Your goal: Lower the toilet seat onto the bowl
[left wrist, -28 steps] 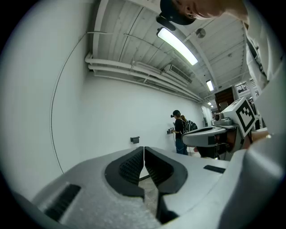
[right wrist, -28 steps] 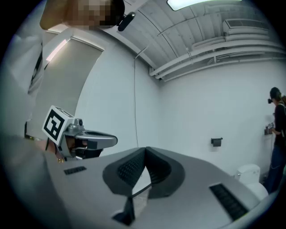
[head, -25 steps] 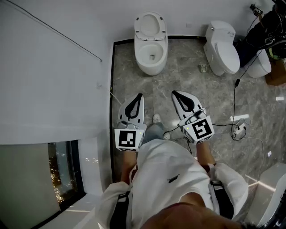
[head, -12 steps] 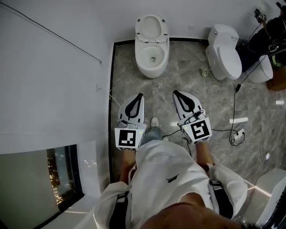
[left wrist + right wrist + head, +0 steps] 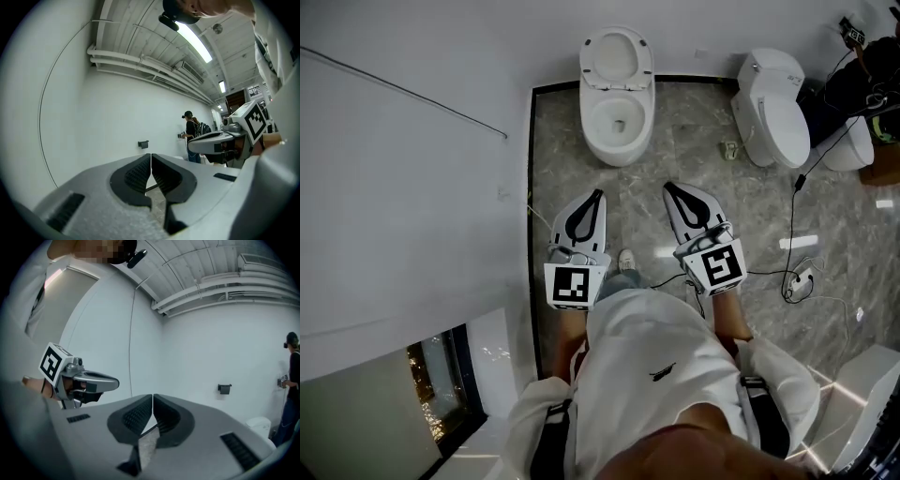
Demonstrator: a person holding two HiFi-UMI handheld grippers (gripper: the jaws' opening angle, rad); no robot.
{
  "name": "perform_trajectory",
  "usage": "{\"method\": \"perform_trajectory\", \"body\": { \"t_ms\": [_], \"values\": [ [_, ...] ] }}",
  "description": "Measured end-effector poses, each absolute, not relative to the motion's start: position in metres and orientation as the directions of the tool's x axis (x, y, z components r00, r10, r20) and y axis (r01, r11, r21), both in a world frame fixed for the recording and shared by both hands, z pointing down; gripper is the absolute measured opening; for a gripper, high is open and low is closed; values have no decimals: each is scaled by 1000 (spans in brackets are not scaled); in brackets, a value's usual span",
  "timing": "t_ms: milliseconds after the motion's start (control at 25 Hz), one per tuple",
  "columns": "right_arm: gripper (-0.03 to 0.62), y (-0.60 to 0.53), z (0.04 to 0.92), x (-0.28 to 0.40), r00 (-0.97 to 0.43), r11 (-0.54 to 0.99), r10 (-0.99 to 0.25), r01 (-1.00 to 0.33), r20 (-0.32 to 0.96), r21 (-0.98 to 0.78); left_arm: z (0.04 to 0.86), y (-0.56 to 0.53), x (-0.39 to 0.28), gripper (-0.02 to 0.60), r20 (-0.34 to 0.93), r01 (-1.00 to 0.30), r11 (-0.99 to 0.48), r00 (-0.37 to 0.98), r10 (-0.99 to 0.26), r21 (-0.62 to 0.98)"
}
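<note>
While the left gripper point(image 5: 596, 195) and right gripper point(image 5: 667, 187) have fingers pressed together, empty, the white oval plastic toilet seat point(image 5: 617, 58), seemingly upright behind its white ceramic bowl point(image 5: 617, 150) well ahead, looks light and stiff: take its top edge.

No legible text; small shirt emblem point(image 5: 664, 373), seemingly wordless

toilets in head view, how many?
2 for sure: one toilet with its seat up, straight ahead; a closed toilet to its right. A half-hidden white shape at far right may be a third.
</note>
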State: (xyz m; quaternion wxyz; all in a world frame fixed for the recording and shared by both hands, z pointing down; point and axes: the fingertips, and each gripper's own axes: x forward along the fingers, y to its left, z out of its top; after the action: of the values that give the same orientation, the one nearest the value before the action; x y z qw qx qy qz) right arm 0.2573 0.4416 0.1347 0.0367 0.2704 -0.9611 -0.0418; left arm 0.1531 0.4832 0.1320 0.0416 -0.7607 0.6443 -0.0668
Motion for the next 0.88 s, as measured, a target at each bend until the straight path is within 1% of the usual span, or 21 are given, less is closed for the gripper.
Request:
{"method": "perform_trajectory", "body": {
  "t_ms": [200,320,480,600,880],
  "values": [
    [31,415,135,230,-844,844,-533,-526,55,103,127,454,128,31,39,-980,-167,164,-986,-110],
    [31,399,136,213,-836,836,-545,-537,62,111,131,438,109,31,39,-974,-185,182,-983,-131],
    [31,387,132,194,-833,831,-551,-544,42,115,133,424,89,31,38,-970,-196,192,-981,-145],
    [31,377,131,187,-823,822,-566,-558,50,116,131,415,82,31,35,-974,-191,188,-982,-121],
    [31,366,136,172,-821,821,-567,-560,60,110,137,402,70,31,42,-967,-217,214,-976,-130]
  ]
}}
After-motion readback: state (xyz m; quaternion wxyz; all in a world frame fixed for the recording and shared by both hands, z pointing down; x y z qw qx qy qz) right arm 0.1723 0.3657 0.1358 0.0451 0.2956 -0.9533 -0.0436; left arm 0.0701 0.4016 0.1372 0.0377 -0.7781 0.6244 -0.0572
